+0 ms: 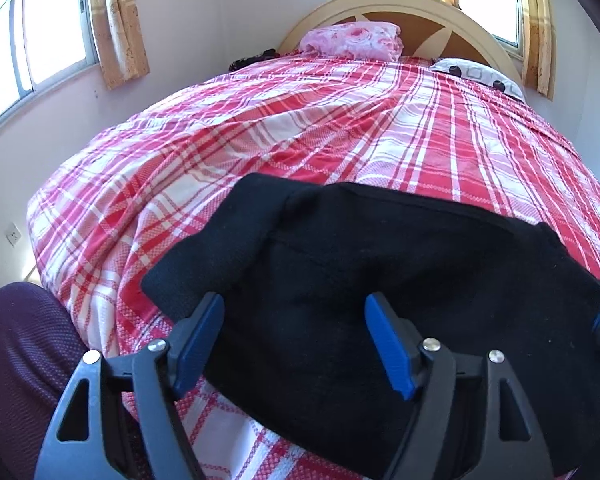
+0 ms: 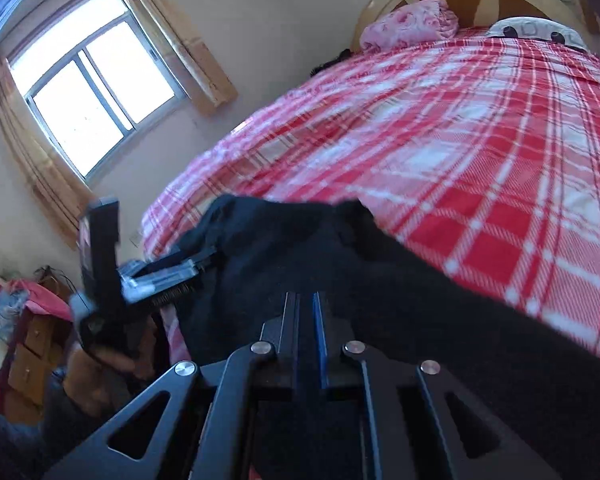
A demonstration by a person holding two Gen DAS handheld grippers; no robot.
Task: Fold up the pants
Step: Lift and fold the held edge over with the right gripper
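Note:
Black pants [image 1: 360, 280] lie bunched near the front edge of a bed with a red and white plaid cover [image 1: 260, 128]. My left gripper [image 1: 295, 316] is open, its blue pads [image 1: 204, 344] standing apart on either side of the cloth without pressing it. In the right wrist view the pants [image 2: 284, 248] rise to my right gripper [image 2: 308, 300], whose jaws are closed together with the black cloth at their tips. The left gripper [image 2: 196, 276] shows there at the pants' left edge. Much of the pants is hidden under the grippers.
A folded pink blanket [image 1: 352, 40] and a patterned pillow [image 1: 476, 72] lie at the headboard [image 1: 400, 4]. Curtained windows [image 2: 96, 92] are on the left wall. A person's dark purple trouser leg [image 1: 20, 360] is beside the bed. A cluttered wooden dresser [image 2: 28, 352] stands at the left.

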